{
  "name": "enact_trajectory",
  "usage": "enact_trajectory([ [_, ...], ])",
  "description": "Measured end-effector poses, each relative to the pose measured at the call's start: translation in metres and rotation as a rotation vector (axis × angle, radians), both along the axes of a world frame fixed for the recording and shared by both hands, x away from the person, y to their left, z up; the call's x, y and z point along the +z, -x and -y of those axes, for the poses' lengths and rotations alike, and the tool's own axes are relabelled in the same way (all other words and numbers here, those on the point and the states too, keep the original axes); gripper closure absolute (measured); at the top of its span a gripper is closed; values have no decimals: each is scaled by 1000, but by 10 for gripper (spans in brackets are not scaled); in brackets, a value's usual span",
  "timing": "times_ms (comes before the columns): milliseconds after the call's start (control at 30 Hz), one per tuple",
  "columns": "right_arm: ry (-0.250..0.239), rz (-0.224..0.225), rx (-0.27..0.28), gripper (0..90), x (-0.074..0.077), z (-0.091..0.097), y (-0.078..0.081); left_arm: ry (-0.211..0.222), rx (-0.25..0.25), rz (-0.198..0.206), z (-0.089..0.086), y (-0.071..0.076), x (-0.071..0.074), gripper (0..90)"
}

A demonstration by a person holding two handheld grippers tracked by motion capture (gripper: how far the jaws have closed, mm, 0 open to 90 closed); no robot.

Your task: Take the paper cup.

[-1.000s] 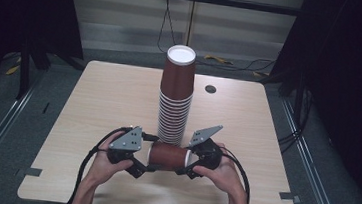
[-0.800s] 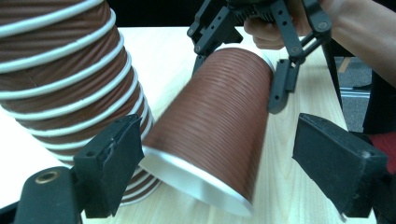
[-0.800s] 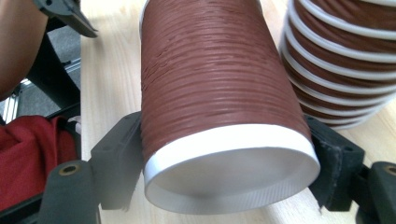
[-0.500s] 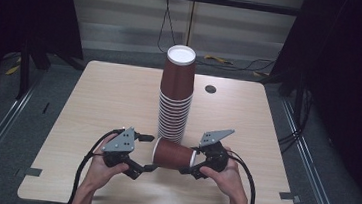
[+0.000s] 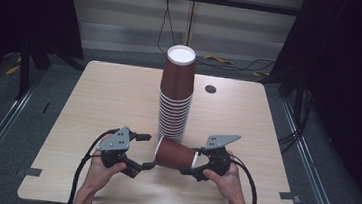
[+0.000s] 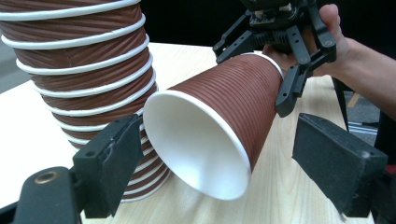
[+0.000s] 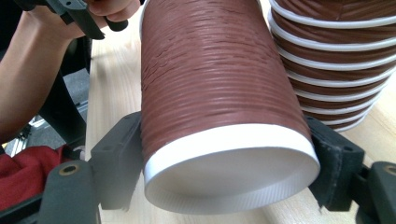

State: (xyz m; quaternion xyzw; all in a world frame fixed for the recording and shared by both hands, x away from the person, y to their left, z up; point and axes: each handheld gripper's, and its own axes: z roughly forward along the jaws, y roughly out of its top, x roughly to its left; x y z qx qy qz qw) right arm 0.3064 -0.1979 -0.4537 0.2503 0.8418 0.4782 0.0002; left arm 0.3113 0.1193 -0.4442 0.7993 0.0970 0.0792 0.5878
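Observation:
A single brown ribbed paper cup [image 5: 176, 153] lies on its side in the air near the table's front, just ahead of a tall upside-down stack of the same cups [image 5: 176, 96]. My right gripper [image 5: 193, 162] is shut on the cup's base end; both pads press its sides [image 7: 219, 84]. The cup's white open mouth [image 6: 196, 149] faces my left gripper [image 5: 149, 165]. Its jaws stand open on either side of the rim, the right-hand one clear of it. The stack [image 6: 79, 70] rises close beside the cup.
The wooden table [image 5: 94, 98] has a small dark round hole [image 5: 210, 89] at the back right. Cables trail from both grippers over the front edge. Dark floor and rails surround the table. Red cloth [image 7: 18, 163] lies below the table's edge.
My right gripper has shifted a little to the right and toward the front edge, carrying the cup clear of the stack's foot. The left gripper has barely moved.

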Motion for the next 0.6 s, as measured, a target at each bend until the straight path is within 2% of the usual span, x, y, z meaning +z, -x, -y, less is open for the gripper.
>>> enact_trajectory([
  [67,-26,11,1,234,-2,1,2,20,-1,-7,0,0,-2,155],
  [267,-49,22,4,234,-4,1,3,40,5,-25,0,-1,-6,156],
  [300,-62,25,11,234,-4,0,3,58,6,-29,-1,-1,-6,156],
  [600,-92,51,15,233,-4,-1,4,71,7,-28,0,-1,-6,156],
])
